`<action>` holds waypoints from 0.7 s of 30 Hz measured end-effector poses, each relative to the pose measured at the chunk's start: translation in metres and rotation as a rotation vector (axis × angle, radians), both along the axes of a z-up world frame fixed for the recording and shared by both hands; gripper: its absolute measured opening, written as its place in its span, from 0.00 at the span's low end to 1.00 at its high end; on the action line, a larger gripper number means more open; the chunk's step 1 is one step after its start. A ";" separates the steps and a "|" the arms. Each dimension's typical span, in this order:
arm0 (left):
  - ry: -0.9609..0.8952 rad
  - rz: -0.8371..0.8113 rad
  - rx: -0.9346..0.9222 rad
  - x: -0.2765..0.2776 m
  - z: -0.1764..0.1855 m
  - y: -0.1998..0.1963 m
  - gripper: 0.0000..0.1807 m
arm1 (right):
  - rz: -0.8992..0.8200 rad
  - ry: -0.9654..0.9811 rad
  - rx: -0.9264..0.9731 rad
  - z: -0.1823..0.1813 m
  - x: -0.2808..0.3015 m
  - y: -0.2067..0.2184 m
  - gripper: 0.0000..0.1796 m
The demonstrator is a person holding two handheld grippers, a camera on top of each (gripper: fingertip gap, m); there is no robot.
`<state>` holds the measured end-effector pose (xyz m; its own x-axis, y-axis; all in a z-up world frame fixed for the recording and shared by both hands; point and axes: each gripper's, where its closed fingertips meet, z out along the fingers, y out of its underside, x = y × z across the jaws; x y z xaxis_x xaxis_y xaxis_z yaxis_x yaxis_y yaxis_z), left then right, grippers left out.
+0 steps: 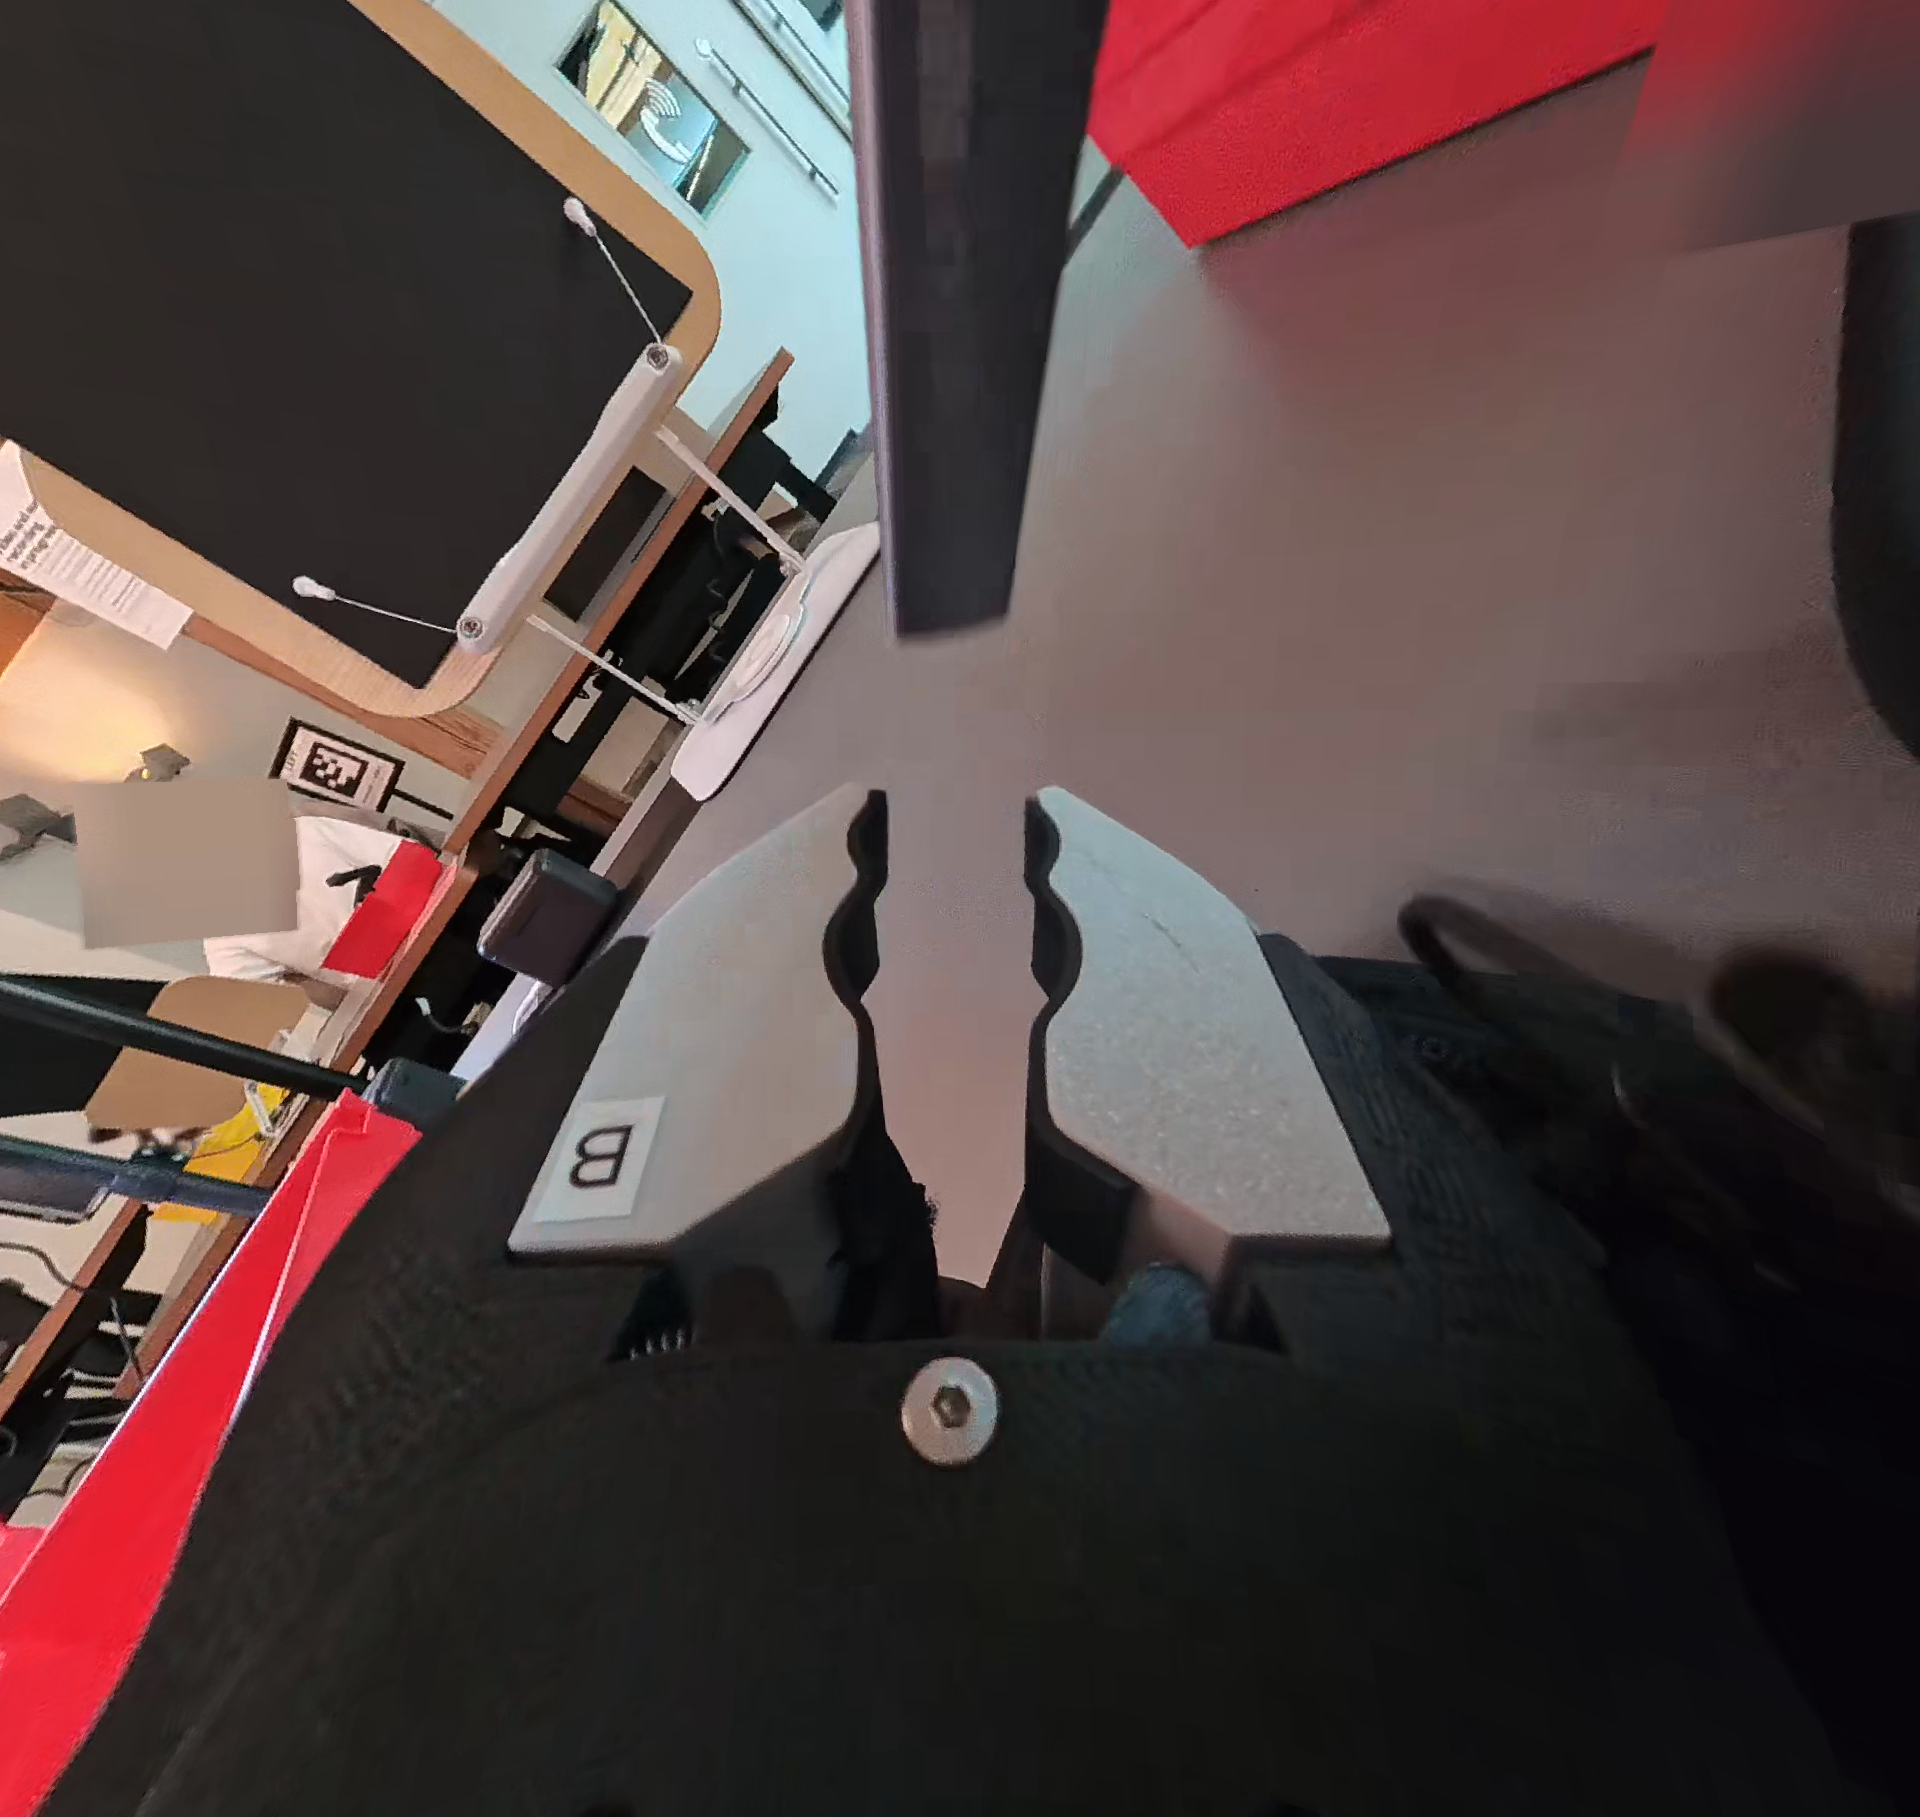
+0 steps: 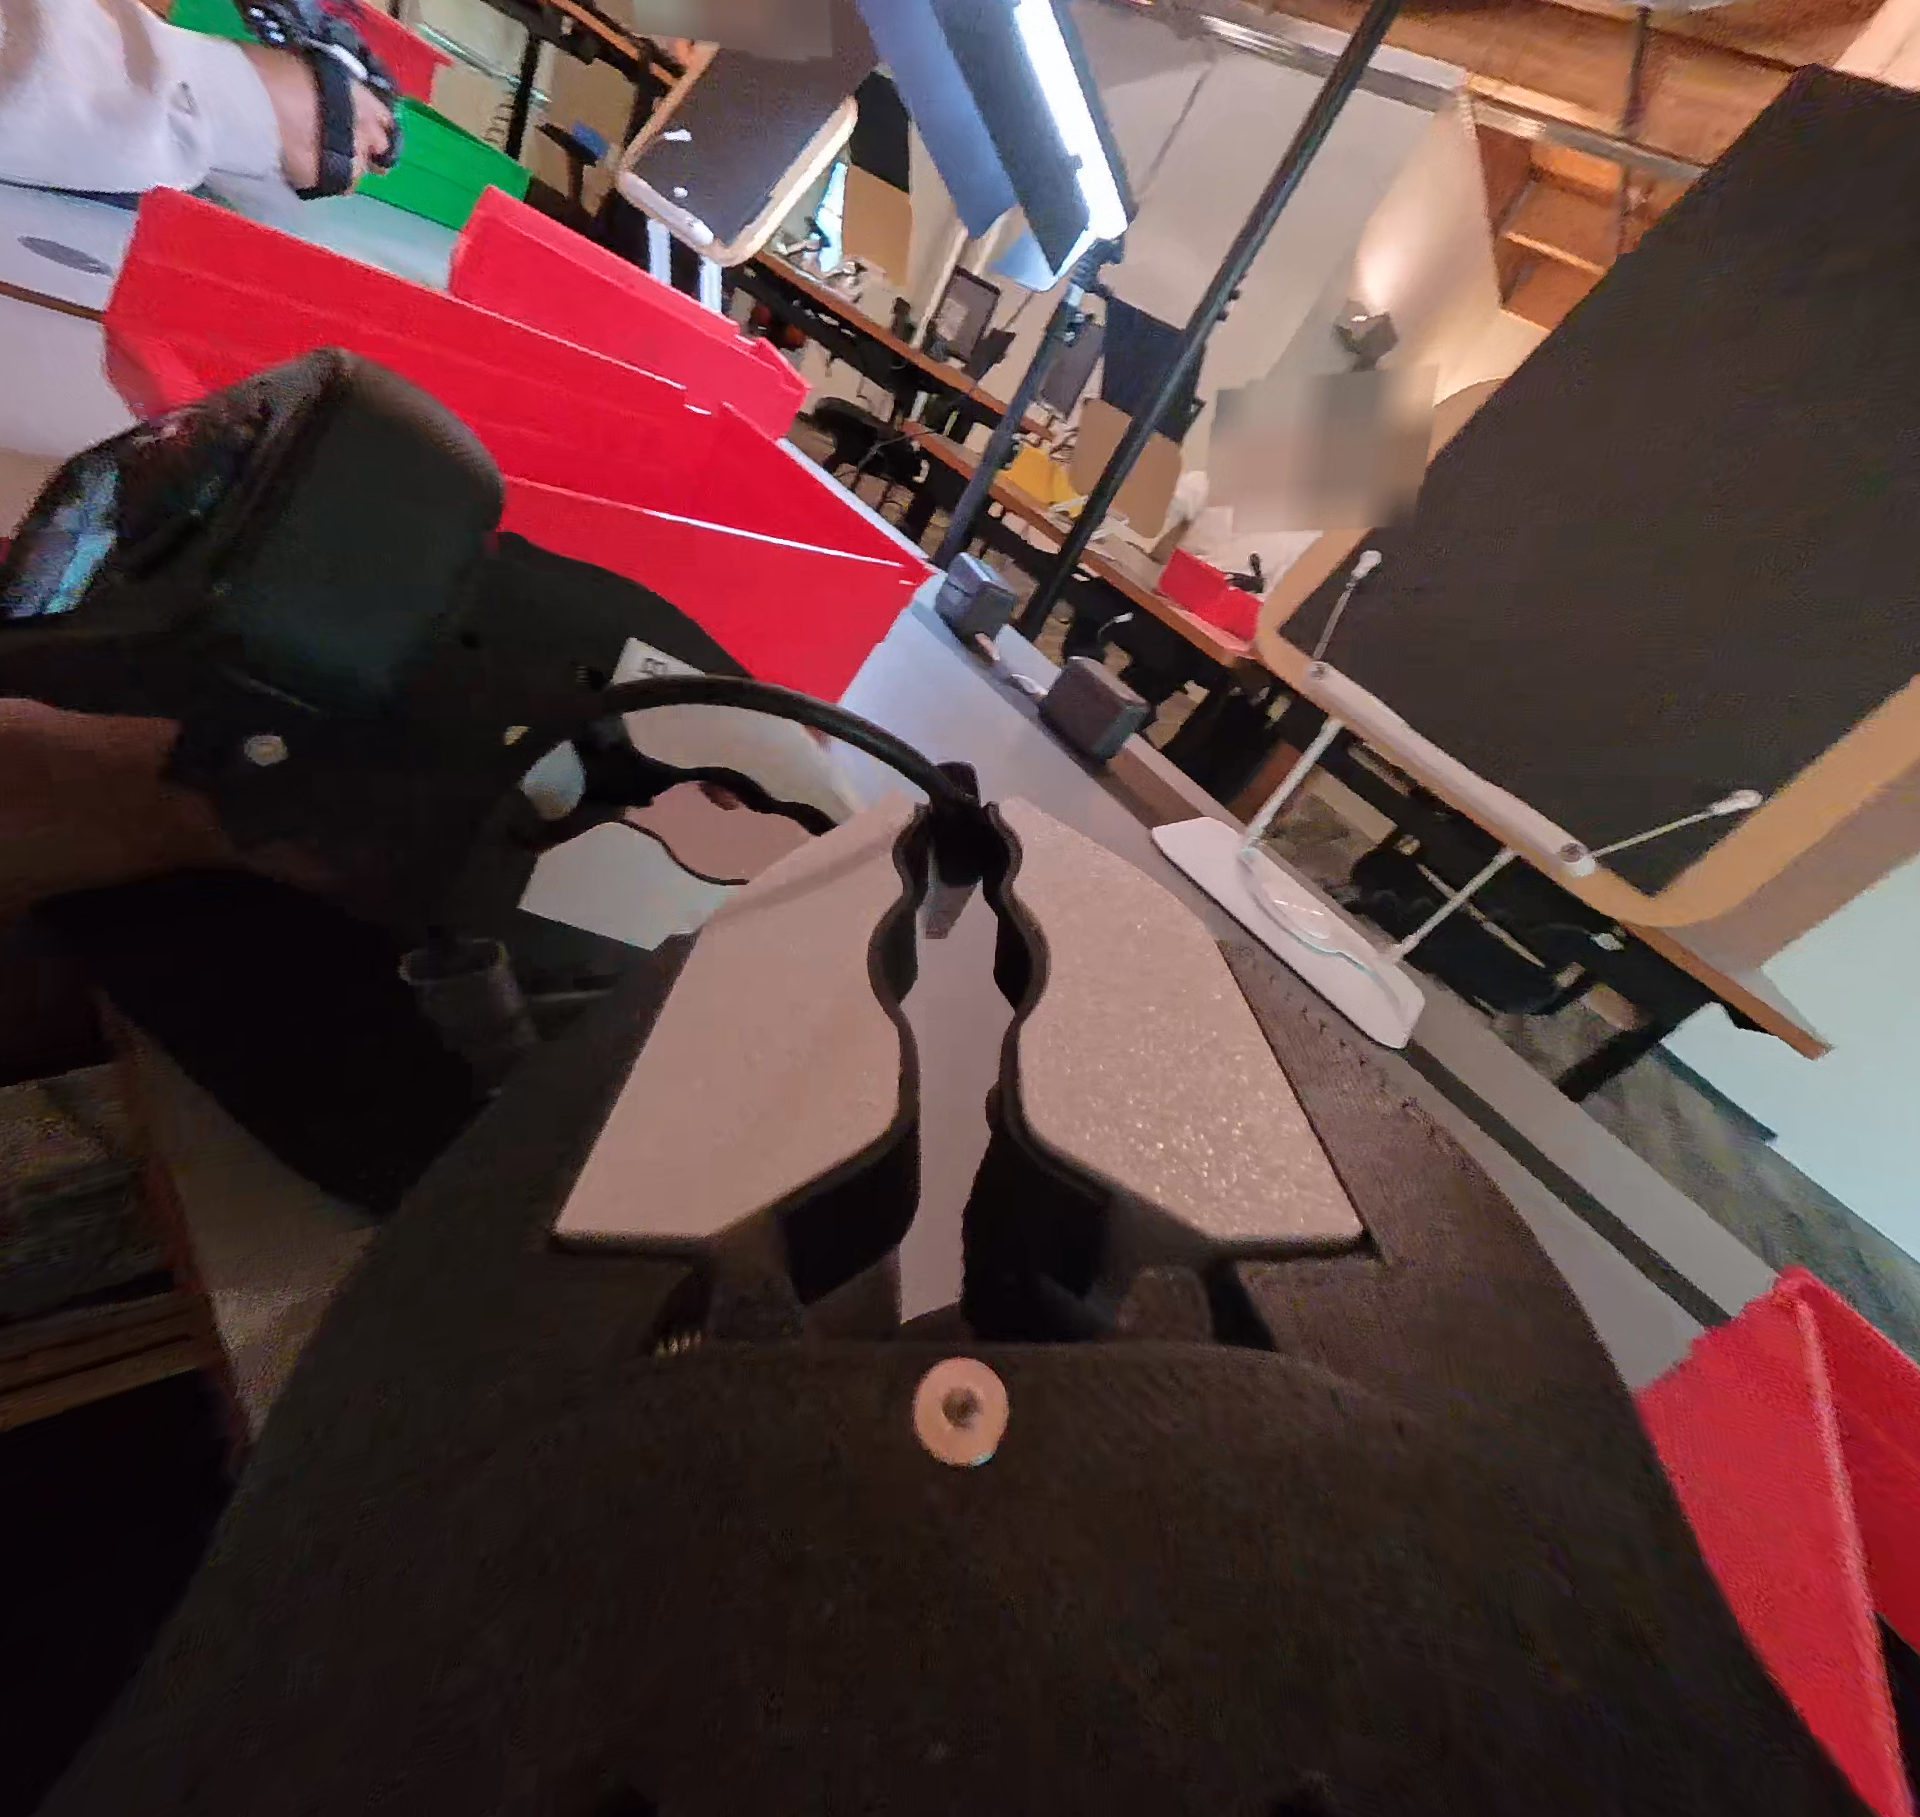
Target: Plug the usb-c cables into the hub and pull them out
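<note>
While tilted, right gripper (image 2: 961, 858) pinches cable (image 2: 790, 702) (black) | left gripper (image 1: 954, 837) agape

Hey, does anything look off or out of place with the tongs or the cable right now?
Nothing looks damaged or spilled. The right tongs pinch the black cable just behind its plug, which hangs free in the air, unplugged. The left tongs are open and empty above the grey table.

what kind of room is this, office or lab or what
Likely a shared lab or workshop, not an office: long workbenches run in rows, red bins sit on the tables, and a studio light panel on a stand lights the work area.
</note>
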<state>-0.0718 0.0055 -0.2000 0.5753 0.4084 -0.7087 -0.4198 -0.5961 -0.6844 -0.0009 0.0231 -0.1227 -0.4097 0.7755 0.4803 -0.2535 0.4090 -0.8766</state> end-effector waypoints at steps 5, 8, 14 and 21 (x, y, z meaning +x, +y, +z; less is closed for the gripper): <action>0.005 0.013 -0.011 -0.002 -0.001 0.000 0.14 | -0.147 0.078 0.004 0.039 -0.004 0.046 0.05; 0.011 0.024 -0.011 -0.003 -0.001 -0.001 0.14 | -0.261 0.121 -0.035 0.071 -0.009 0.081 0.05; 0.009 0.032 0.000 -0.004 0.000 -0.001 0.13 | -0.518 0.150 -0.191 0.122 -0.022 0.166 0.05; 0.011 0.035 0.011 -0.004 0.001 -0.002 0.13 | -0.946 0.132 -0.227 0.145 -0.039 0.300 0.05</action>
<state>-0.0759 0.0034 -0.1987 0.5524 0.4359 -0.7105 -0.4066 -0.6032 -0.6862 -0.0394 0.3233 0.0220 0.4746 0.8355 0.2768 -0.0097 0.3195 -0.9475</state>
